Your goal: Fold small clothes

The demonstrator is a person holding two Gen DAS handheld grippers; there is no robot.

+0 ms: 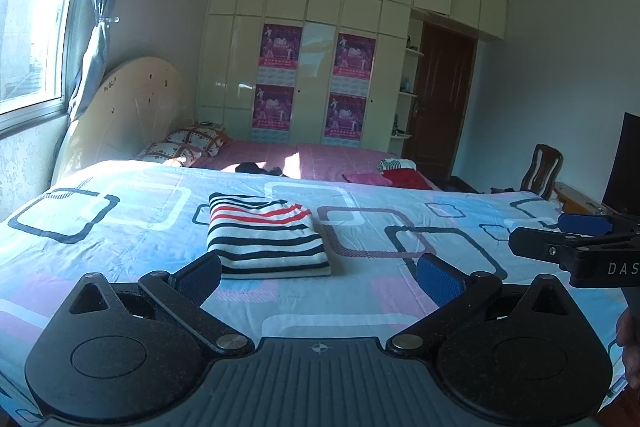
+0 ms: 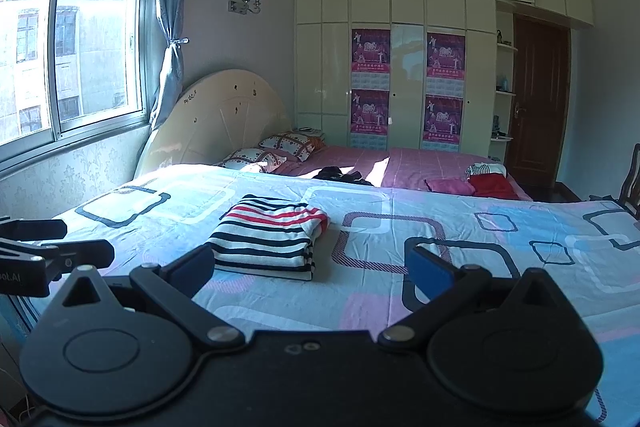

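Since the black, white and red striped knit garment (image 1: 267,235) already lies folded flat on the blue patterned bedsheet (image 1: 120,227), I'd leave it alone. Left gripper (image 1: 318,273) and right gripper (image 2: 312,267) both gape wide, holding nothing, hovering just short of it. Next piece: pinch corners, lift evenly.

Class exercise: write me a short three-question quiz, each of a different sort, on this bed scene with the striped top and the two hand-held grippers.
1. True or false: the striped top lies folded on the patterned sheet.
2. The left hand-held gripper is: A) open, B) shut on the top.
3. Fill in: the red garment lies on the ___ bedspread.

Key: 1 true; 2 A; 3 pink.
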